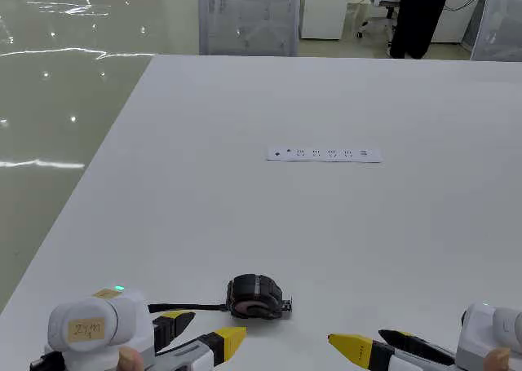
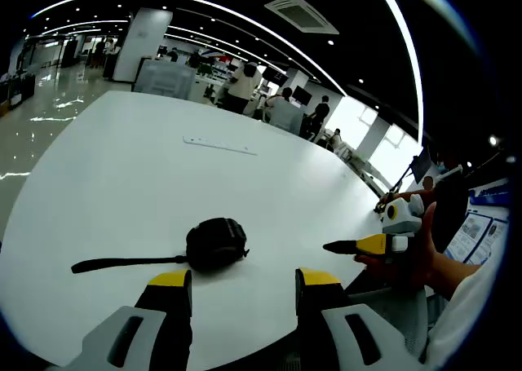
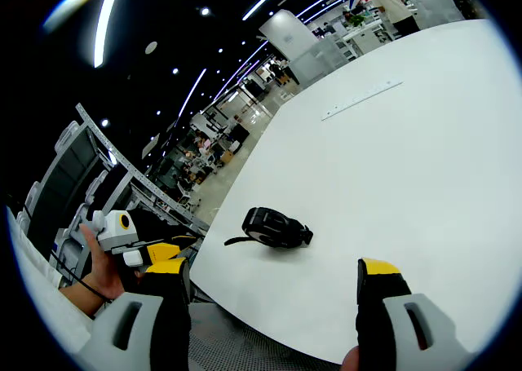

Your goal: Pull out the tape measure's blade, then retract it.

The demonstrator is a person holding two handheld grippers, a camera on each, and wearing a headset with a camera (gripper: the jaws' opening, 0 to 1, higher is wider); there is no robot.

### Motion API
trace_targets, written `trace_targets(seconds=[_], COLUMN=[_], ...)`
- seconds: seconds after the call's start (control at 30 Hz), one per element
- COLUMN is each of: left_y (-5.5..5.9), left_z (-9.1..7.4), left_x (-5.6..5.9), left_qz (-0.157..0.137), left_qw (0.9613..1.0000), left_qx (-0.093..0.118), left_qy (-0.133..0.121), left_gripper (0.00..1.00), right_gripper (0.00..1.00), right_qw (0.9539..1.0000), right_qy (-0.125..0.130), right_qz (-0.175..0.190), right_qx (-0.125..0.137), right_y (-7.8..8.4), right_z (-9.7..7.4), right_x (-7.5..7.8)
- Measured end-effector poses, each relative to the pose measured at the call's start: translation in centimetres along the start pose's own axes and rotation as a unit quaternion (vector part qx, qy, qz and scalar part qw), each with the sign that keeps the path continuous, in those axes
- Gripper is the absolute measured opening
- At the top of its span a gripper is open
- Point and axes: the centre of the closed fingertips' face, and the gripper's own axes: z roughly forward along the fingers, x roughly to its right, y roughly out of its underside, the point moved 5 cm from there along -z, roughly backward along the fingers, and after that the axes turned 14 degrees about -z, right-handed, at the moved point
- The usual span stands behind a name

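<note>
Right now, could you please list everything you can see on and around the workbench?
Table: one, white, taking up most of the head view.
Tape measure: one, black, near the table's front edge, blade not drawn out.
Strap: one, black, lying flat from the tape measure toward the left gripper.
Socket strip: one, white, mid-table beyond the tape measure.
Floor: glossy, pale green-grey, beside the table.
People: several, far behind the table.
Left gripper: one, black and grey with yellow tips, open, empty, short of the tape measure.
Right gripper: one, same colours, open, empty.
Left hand: one, holding the left gripper.
Right hand: one, holding the right gripper.
</note>
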Motion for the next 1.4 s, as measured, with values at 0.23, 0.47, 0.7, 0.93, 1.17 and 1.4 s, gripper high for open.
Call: trace_targets(seconds=[0.23, 0.47, 0.7, 0.93, 1.17, 1.4], left_y=[-0.3, 0.1, 0.1, -1.0, -0.8, -0.9], left_z=[0.1, 0.1, -0.1, -0.5, -0.7, -0.8], left_x=[0.3, 0.2, 0.0, 1.5, 1.9, 2.2], left_qz=[0.005, 0.010, 0.004, -0.031, -0.051, -0.031], left_qw=[1.0000, 0.9999, 1.0000, 0.9977, 0.9966, 0.9968], left_qx=[0.007, 0.003, 0.004, 0.047, 0.024, 0.020], left_qy=[-0.002, -0.006, -0.003, 0.036, 0.060, 0.071], left_gripper=[0.48, 0.47, 0.47, 0.42, 0.38, 0.22], right_gripper=[0.72, 0.68, 0.63, 0.60, 0.71, 0.19], right_qw=[0.9998, 0.9998, 0.9995, 0.9955, 0.9931, 0.9957], right_qy=[0.011, 0.011, 0.019, -0.005, -0.041, -0.033], right_qz=[0.014, 0.008, -0.008, -0.094, -0.103, -0.087], right_qx=[0.004, -0.012, -0.024, -0.015, -0.038, 0.000], right_y=[-0.1, 0.5, 0.8, 0.0, 1.1, -0.1], right_z=[-0.1, 0.0, -0.1, -0.1, 0.3, 0.2], right_x=[0.5, 0.3, 0.4, -1.1, -2.0, -1.7])
